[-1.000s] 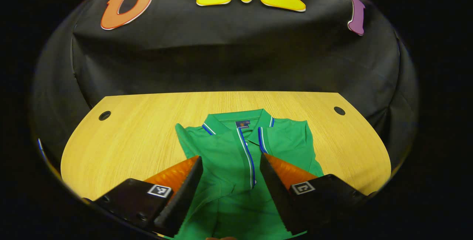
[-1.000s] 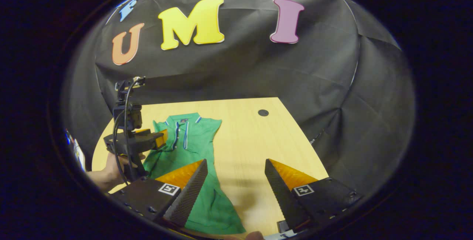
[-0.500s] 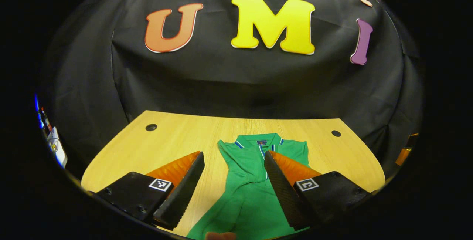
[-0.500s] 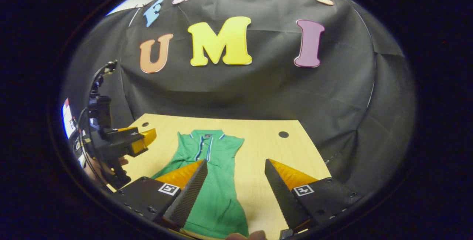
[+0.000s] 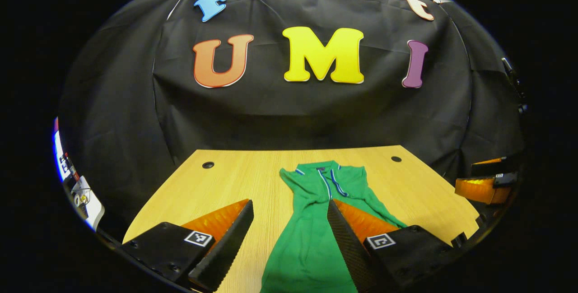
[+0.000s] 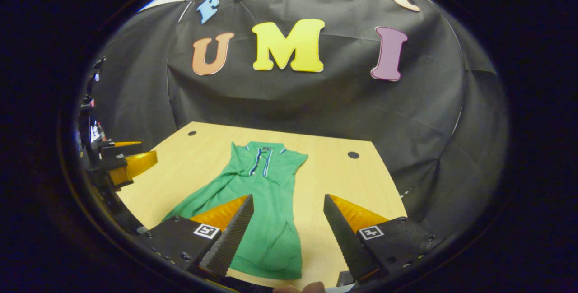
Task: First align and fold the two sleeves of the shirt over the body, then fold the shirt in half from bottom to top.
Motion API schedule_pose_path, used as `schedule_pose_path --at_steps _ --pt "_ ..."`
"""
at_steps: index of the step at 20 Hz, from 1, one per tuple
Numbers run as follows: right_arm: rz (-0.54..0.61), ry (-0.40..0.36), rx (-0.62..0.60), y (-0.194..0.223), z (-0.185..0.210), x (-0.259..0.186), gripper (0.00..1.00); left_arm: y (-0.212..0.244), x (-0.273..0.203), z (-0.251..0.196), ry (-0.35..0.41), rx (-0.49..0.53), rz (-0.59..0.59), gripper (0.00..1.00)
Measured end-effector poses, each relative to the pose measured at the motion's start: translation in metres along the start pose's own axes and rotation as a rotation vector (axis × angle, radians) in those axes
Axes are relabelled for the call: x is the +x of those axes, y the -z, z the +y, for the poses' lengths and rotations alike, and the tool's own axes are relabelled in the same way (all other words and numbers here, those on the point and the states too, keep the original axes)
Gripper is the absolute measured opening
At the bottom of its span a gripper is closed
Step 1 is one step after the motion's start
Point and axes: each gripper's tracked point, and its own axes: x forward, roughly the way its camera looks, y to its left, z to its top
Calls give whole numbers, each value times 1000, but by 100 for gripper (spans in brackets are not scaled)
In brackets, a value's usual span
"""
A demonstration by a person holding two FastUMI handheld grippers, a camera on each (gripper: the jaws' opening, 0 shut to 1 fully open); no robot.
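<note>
The green shirt (image 6: 264, 202) lies flat on the desk (image 6: 334, 180), collar toward the wall, sleeves folded in. Both hand-held grippers, left (image 5: 289, 234) and right (image 6: 287, 230), hover above it, spread wide, holding nothing.

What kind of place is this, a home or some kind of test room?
Probably a recording booth rather than a home. Black cloth hangs as a wall behind a bare wooden table with cable holes. The only item laid out is a green shirt, with the left gripper and right gripper open above it.
</note>
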Motion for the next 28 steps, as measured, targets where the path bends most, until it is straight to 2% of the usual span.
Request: schedule_pose_path --at_steps 6,9,13,16,21,24,28 --pt "173 -7 -8 70 4 -16 96 76 -26 9 56 -3 156 100" --pt "269 -8 -1 109 2 -17 96 134 -31 14 81 0 309 100" --pt "376 0 -31 155 -5 -13 96 189 -35 22 86 -78 496 100" --pt "462 -2 -43 188 -8 -10 96 198 -46 25 64 -81 599 100" --pt "571 15 -52 231 -16 8 96 195 -50 17 63 -59 643 100" --pt "601 11 -58 241 -15 15 96 203 -51 14 61 -68 668 100" --pt "630 -29 -37 243 -11 18 95 210 -40 18 44 -70 707 100"
